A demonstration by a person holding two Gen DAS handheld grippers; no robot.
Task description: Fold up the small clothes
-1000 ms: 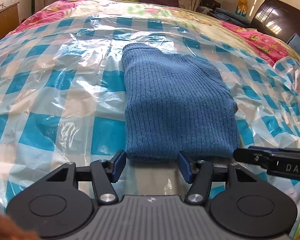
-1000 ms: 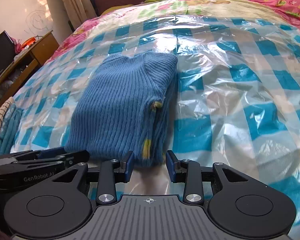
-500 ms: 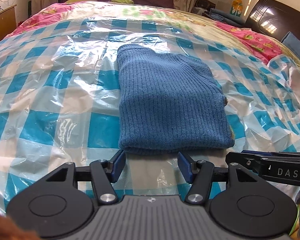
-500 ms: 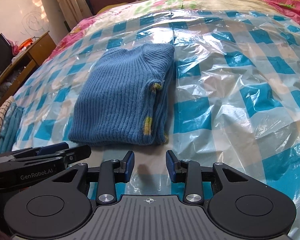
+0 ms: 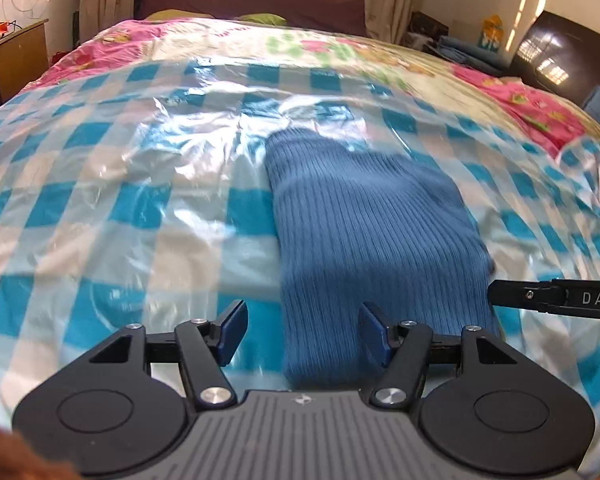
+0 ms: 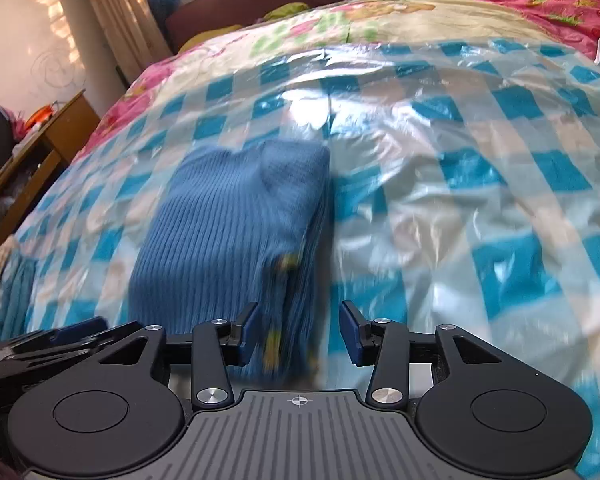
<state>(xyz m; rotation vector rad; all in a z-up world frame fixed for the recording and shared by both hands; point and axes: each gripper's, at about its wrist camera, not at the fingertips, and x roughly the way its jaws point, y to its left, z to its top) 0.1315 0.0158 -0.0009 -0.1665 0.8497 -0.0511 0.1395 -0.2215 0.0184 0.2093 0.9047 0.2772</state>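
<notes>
**Both grippers parted over the near end of a folded blue sweater**

Lying folded on the checked plastic sheet (image 5: 112, 208), the blue ribbed sweater (image 5: 364, 216) forms a long rectangle running from the middle of the bed toward the cameras. In the left wrist view it stretches from about 12 o'clock down to 6 o'clock, its near edge passing between the fingers of the left gripper (image 5: 304, 330). Those jaws have just been opening and stand wide; the left pad is clear of the cloth, and blur hides whether the right pad touches it. The right gripper (image 6: 298, 330) straddles the sweater's stacked right edge, where small yellow patches show in the layers. Its jaws have also just been opening and stand apart, pressing nothing. The other gripper's black fingers enter each view: at 3 o'clock in the left view, at 8 o'clock in the right. A wooden desk (image 6: 56, 136) stands at 9 o'clock beside the bed.
</notes>
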